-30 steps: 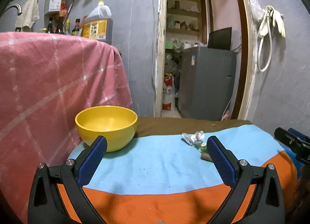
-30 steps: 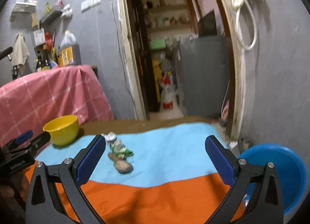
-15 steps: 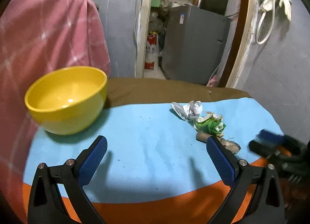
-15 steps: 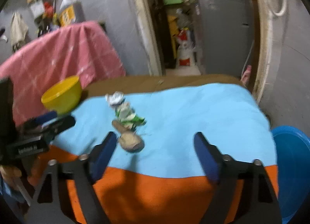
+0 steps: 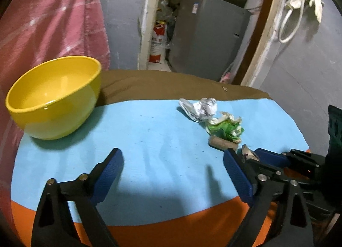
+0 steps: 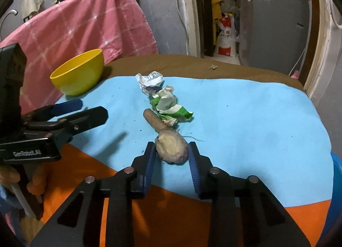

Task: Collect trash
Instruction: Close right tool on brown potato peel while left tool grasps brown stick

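On the blue cloth (image 6: 245, 114), near its front edge, a brown root stub (image 6: 171, 147) lies with its fat cut end between the two pads of the right gripper (image 6: 171, 157). The pads sit just beside that end on either side, narrowed around it; whether they press on it I cannot tell. The thin end of the stub points away and to the left. Touching it on the far side is a crumpled green and white wrapper (image 6: 171, 108), and just beyond that a ball of white paper (image 6: 149, 81); the three make a short line running toward the far edge of the cloth.

To the left, the left gripper (image 5: 174, 174) hovers over the cloth with its pads spread wide and nothing between them. Farther left, a yellow bowl (image 6: 79, 73) stands at the far left corner of the cloth, well apart from the trash. Behind the bowl hangs a pink checked blanket (image 6: 85, 20). At the right edge, below the table, part of a blue tub (image 6: 336, 193) shows. An orange cloth (image 6: 175, 210) covers the near part of the table.
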### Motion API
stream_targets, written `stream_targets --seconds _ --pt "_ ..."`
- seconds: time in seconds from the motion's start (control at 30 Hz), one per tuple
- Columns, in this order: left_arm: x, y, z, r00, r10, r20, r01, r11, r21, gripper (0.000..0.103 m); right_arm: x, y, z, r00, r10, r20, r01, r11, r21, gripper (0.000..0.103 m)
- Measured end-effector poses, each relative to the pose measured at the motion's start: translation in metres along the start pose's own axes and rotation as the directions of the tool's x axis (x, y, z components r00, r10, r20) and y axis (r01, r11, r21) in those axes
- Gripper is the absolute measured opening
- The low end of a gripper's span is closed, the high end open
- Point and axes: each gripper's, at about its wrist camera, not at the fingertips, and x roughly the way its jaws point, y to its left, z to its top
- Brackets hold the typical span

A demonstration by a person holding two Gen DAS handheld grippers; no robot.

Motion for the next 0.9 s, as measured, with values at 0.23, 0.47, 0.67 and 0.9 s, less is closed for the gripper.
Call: stream_targets --seconds 0.23,0.47,0.67,0.9 --pt "0.005 -0.018 -0.004 0.999 -0.008 -0.031 0.01 0.998 0.067 0.08 -0.015 -0.011 -0.006 0.998 -0.057 0.031 0.057 0.998 0.002 0.025" --pt "0.02 -0.048 -0.001 0.999 0.008 -0.053 0.001 0.988 0.154 0.08 -0.032 -0.037 -0.013 0.995 -0.08 0.062 0.076 0.994 0.075 0.025" --pt "0.032 -0.069 -0.001 0.998 0.012 -0.06 0.003 0.972 0.234 0.075 -0.036 -0.04 -0.014 0.994 -0.078 0.075 0.072 0.993 0.089 0.025" --pt "0.053 -0.077 -0.001 0.994 0.03 -0.109 0.0 0.963 0.269 0.056 -0.041 -0.043 -0.015 0.992 -0.079 0.095 0.069 0.991 0.111 0.025"
